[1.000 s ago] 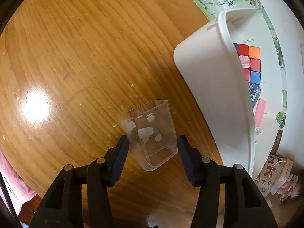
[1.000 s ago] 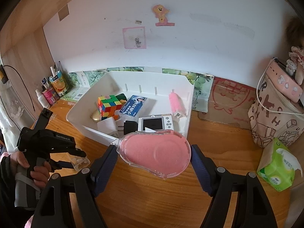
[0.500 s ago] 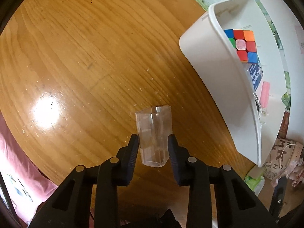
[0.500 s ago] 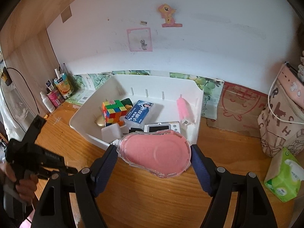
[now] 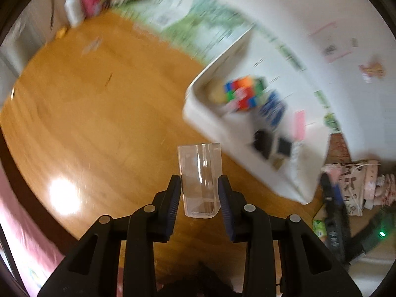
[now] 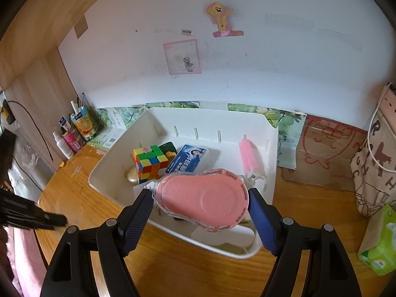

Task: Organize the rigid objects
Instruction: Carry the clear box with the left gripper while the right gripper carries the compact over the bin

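Our left tool pinches a clear plastic cup above the wooden counter (this view is blurred). Our right tool grips a pink case over the white bin, where a puzzle cube lies.

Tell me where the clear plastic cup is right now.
In the left wrist view, the clear plastic cup sits low at centre, clamped between the left gripper's pads above the wooden table, left of the white bin.

Bin on desk against wall; cube, box inside; tissue pack right.
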Motion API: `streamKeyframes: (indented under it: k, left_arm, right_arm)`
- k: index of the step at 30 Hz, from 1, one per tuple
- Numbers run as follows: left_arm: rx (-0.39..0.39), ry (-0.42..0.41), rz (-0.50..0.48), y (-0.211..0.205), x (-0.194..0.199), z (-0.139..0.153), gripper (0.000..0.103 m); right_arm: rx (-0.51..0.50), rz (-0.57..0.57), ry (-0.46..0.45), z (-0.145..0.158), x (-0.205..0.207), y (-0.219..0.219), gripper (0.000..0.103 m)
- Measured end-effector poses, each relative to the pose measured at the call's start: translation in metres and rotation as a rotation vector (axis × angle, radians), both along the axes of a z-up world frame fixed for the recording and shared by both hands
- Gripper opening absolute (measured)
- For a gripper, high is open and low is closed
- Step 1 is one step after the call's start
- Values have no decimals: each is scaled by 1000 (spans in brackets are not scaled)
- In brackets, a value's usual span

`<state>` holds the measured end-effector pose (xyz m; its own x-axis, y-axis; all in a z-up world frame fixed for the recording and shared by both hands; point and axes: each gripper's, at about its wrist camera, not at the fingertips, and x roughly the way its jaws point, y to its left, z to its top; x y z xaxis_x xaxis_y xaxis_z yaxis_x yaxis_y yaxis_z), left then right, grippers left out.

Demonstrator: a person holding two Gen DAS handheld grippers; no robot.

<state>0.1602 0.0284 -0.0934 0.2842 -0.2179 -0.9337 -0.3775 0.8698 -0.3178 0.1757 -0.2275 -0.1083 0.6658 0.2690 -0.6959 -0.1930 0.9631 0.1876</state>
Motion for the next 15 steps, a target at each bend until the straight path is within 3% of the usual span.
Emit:
streamKeyframes:
  k: [6, 13, 15]
  left_arm:
    - [63, -202, -84, -15, 22, 26, 33]
    - [100, -357, -185, -41, 45, 32, 32]
    - [113, -391, -217, -49, 50, 33, 31]
  right_arm:
    - [22, -16, -7, -6, 15, -1, 78]
    - [38, -25, 7, -15, 25, -5, 78]
    - [35, -22, 4, -16, 27, -5, 82]
